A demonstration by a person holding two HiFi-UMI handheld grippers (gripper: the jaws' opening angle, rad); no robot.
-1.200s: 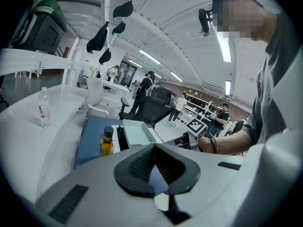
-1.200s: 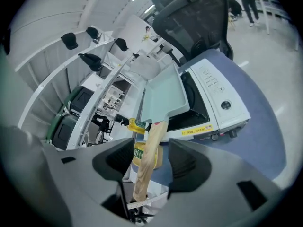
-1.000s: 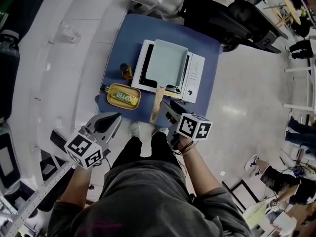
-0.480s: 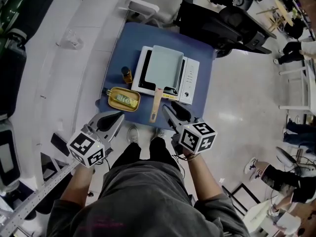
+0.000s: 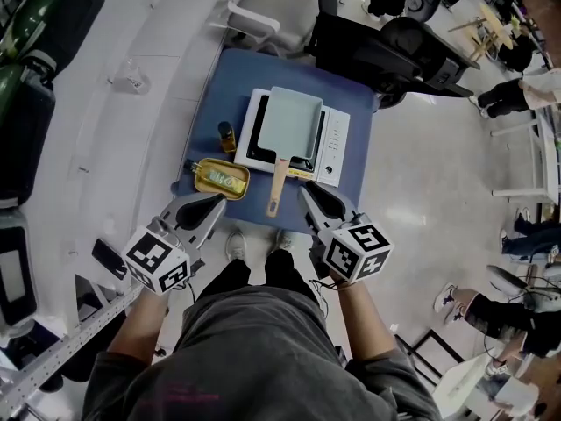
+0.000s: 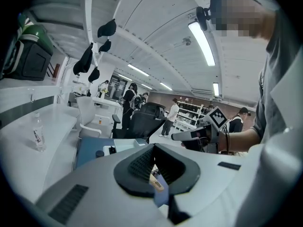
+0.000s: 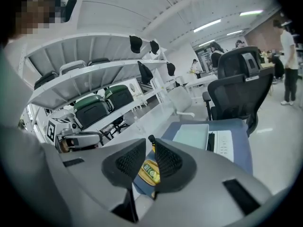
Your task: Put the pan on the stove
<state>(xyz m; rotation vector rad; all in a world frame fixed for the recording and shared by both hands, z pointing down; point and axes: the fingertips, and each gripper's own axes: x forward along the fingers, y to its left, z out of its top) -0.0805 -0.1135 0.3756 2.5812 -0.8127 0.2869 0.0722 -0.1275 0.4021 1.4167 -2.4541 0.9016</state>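
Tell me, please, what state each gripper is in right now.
Left gripper: closed, empty.
Right gripper: slightly open, jaws just closing, nothing between them.

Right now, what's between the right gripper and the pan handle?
Only bare blue table beside the pan handle, in the head view. Jaws of the right gripper have just been closing, empty.

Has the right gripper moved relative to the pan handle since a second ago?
Yes. The right gripper has pulled back from the pan handle, toward the person; its jaws have just been closing, with nothing between them.
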